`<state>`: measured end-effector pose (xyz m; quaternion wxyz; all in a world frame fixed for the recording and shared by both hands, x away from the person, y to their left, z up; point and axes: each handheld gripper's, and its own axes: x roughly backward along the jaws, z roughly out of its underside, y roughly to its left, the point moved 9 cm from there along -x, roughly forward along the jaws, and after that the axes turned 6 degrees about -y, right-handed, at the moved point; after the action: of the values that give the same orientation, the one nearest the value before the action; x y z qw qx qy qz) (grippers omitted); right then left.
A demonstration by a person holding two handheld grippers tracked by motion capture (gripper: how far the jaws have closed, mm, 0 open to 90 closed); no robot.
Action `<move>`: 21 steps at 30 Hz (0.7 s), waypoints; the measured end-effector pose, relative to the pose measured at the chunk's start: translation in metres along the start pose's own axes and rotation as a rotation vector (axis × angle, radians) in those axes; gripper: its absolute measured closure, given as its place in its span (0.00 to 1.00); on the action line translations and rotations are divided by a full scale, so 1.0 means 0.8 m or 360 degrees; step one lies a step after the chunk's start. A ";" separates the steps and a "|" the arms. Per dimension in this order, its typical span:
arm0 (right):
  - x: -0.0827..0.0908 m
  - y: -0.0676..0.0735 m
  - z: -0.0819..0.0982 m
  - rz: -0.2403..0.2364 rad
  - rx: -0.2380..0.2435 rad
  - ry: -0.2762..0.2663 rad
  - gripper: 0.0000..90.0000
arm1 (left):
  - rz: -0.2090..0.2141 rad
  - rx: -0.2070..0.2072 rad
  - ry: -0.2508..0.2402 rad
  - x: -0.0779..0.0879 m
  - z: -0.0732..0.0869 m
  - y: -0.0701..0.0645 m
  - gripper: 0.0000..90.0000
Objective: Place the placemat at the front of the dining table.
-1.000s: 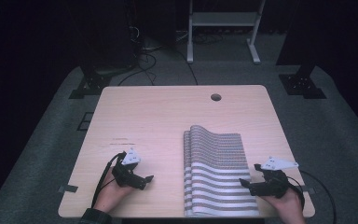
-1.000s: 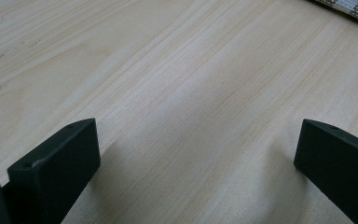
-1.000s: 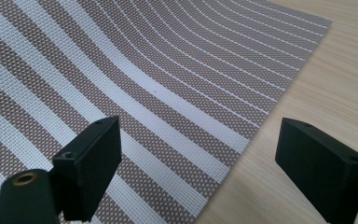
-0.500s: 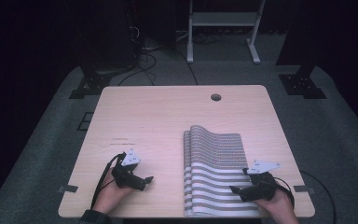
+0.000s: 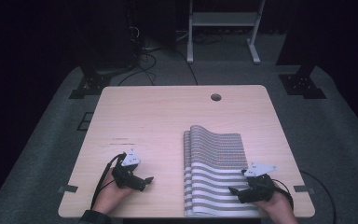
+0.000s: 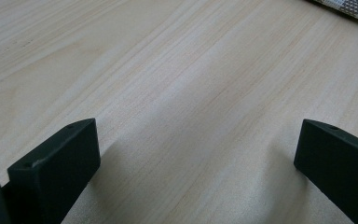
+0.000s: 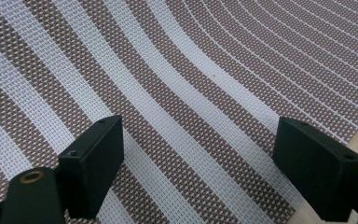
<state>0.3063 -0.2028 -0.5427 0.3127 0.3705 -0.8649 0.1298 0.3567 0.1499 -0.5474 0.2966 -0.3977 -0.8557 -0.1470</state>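
Tabletop (image 5: 168, 121): pale wood with fine straight grain, smooth, matt to faintly satin. Striped mat (image 5: 214, 158): coarse open-weave cloth in brown and white bands, rough and matt; the weave grid is distinct in the right gripper view (image 7: 191, 93). Left tongs (image 6: 196, 163) and right tongs (image 7: 198, 168): black, matt, hard-looking blocks with small recessed holes, apparently plastic. Floor (image 5: 335, 130) around the tabletop: grey, matt, carpet-like texture.

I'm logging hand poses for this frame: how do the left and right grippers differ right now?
The left gripper sits over bare light wooden table; the right gripper sits over the brown-and-white striped woven mat. In the high view the left points right, the right points left. Both have jaws wide open, holding nothing.
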 end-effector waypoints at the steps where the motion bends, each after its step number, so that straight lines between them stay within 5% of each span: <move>1: 0.000 0.000 0.000 0.0001 -0.0001 0.0002 0.18 | 0.0000 0.0000 0.0000 0.000 0.000 0.000 0.00; 12: 0.006 -0.001 -0.004 0.0017 -0.0027 -0.0024 0.63 | 0.0000 0.0000 0.0000 0.000 0.000 0.000 0.00; 15: 0.007 0.000 -0.006 0.0013 -0.0034 -0.0011 0.88 | 0.0001 0.0000 0.0000 0.000 0.000 0.000 0.00; 21: 0.008 -0.002 -0.009 -0.0038 -0.0121 -0.0003 0.93 | 0.0001 0.0000 0.0000 0.000 0.000 0.000 0.00</move>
<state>0.3072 -0.2041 -0.5329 0.3274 0.3688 -0.8650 0.0927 0.3566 0.1497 -0.5473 0.2967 -0.3978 -0.8557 -0.1469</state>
